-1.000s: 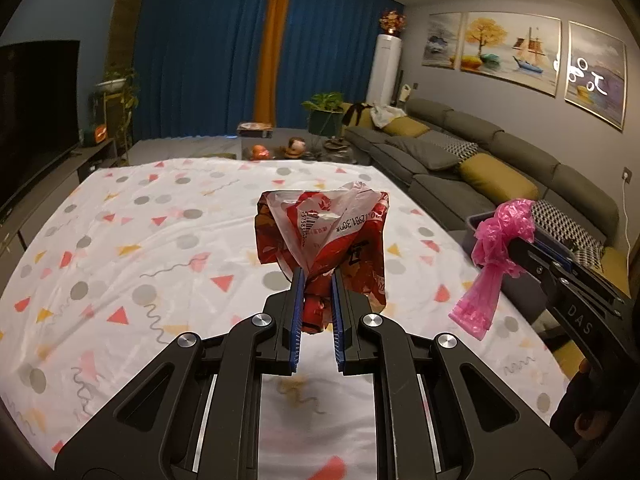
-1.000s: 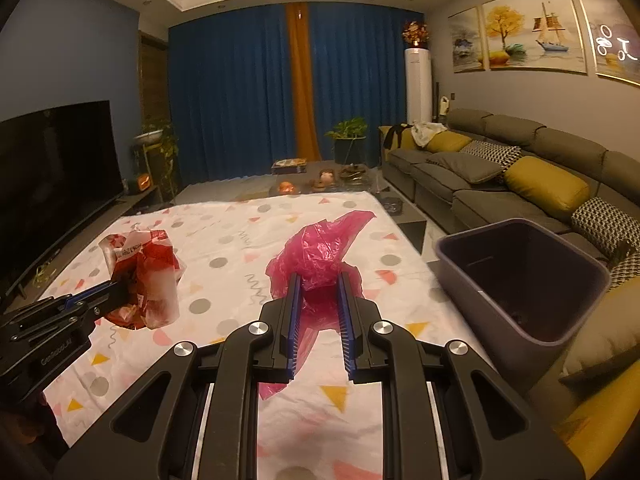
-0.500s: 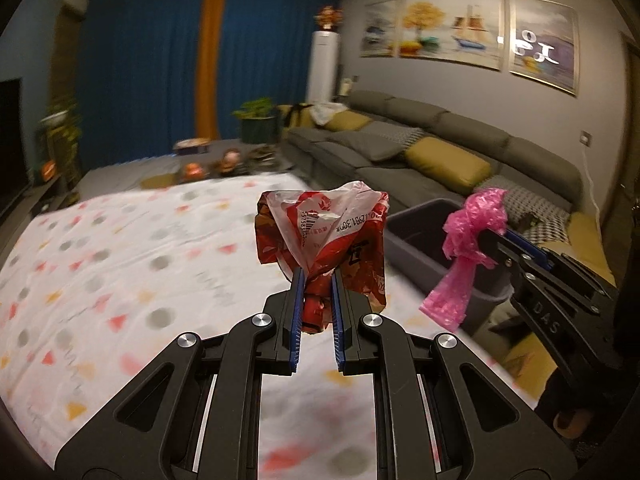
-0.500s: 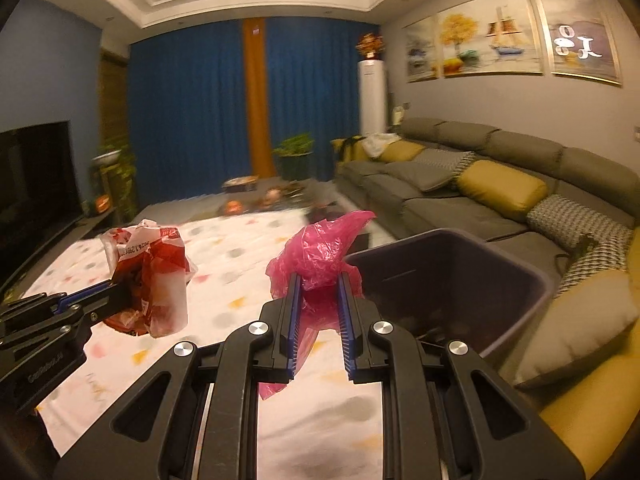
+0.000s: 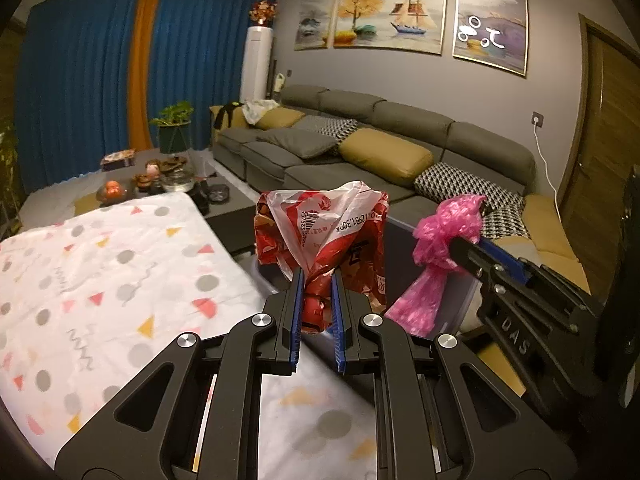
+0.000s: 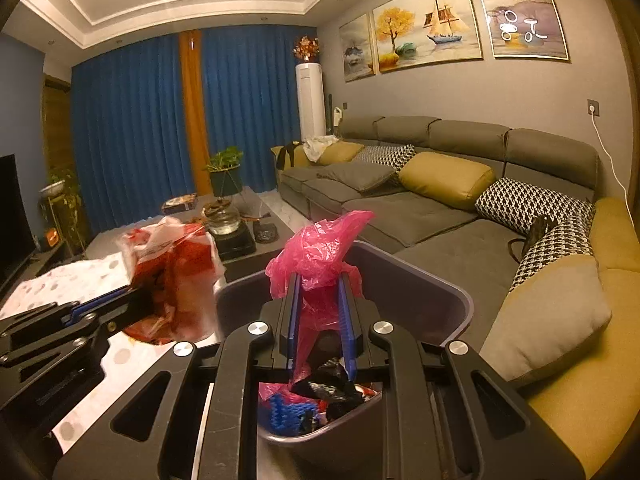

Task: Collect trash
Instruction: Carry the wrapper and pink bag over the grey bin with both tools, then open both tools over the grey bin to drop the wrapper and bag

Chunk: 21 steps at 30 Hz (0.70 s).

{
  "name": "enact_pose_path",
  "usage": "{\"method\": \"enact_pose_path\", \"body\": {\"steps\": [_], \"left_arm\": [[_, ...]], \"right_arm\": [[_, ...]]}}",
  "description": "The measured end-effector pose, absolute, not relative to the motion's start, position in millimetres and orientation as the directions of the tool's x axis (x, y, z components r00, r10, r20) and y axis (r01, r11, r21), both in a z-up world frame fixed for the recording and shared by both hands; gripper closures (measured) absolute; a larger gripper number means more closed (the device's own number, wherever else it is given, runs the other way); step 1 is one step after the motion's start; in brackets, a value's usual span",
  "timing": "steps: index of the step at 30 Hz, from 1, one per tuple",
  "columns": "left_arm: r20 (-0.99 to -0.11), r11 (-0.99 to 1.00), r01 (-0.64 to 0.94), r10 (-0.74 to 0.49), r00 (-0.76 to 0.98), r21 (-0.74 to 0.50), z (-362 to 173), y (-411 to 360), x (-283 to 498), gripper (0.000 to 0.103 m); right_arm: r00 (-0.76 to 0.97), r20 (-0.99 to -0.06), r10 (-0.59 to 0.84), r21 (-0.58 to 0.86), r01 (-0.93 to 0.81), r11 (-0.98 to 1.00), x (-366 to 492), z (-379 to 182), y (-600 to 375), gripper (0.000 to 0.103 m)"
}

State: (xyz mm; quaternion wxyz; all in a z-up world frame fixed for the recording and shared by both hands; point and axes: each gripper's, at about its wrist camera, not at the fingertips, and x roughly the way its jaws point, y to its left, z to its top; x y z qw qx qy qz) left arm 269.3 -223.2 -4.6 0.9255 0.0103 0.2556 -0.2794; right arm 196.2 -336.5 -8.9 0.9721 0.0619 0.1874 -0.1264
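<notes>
My left gripper (image 5: 316,280) is shut on a crumpled red and white plastic bag (image 5: 320,228) and holds it at the near rim of the grey-purple trash bin (image 5: 400,252). It also shows at the left of the right wrist view (image 6: 172,276). My right gripper (image 6: 318,288) is shut on a pink plastic bag (image 6: 320,252) and holds it over the open bin (image 6: 420,284), which has trash at its bottom (image 6: 320,392). The pink bag also shows in the left wrist view (image 5: 440,248).
The table with the white dotted cloth (image 5: 100,280) lies to the left of the bin. A long grey sofa with cushions (image 6: 440,192) stands behind and right of the bin. A dark coffee table with items (image 5: 168,184) stands beyond.
Both grippers have swung right, off the table, with their bags. The pink bag now hangs over the bin and the red bag has reached its rim.
</notes>
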Motion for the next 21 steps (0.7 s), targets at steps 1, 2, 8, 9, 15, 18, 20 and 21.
{"method": "enact_pose_path", "body": {"steps": [1,2,8,9,15,18,20,21], "left_arm": [[-0.482,0.843,0.524,-0.513,0.711,-0.124,-7,-226,271,0.091],[-0.487,0.84,0.528,-0.516,0.705,-0.127,-9,-229,273,0.091],[-0.494,0.832,0.537,-0.529,0.69,-0.14,-16,-239,282,0.091],[-0.495,0.832,0.538,-0.529,0.689,-0.139,-16,-242,284,0.091],[-0.51,0.819,0.549,-0.548,0.663,-0.165,-21,-252,295,0.089],[-0.514,0.814,0.55,-0.559,0.651,-0.188,-26,-251,298,0.084],[-0.52,0.81,0.554,-0.562,0.643,-0.19,-29,-251,300,0.072],[-0.518,0.809,0.555,-0.565,0.642,-0.194,-30,-250,300,0.068]], "right_arm": [[0.897,-0.382,-0.224,0.072,0.27,0.96,198,-10,-336,0.084],[0.896,-0.384,-0.225,0.071,0.271,0.96,198,-11,-338,0.084],[0.89,-0.396,-0.228,0.069,0.277,0.958,207,-15,-347,0.083],[0.889,-0.397,-0.227,0.071,0.277,0.958,207,-16,-348,0.083],[0.888,-0.406,-0.217,0.069,0.267,0.961,212,-19,-350,0.083],[0.888,-0.408,-0.211,0.069,0.261,0.963,214,-21,-352,0.081],[0.887,-0.41,-0.211,0.07,0.261,0.963,215,-22,-355,0.079],[0.887,-0.412,-0.211,0.073,0.263,0.962,216,-22,-358,0.077]]}}
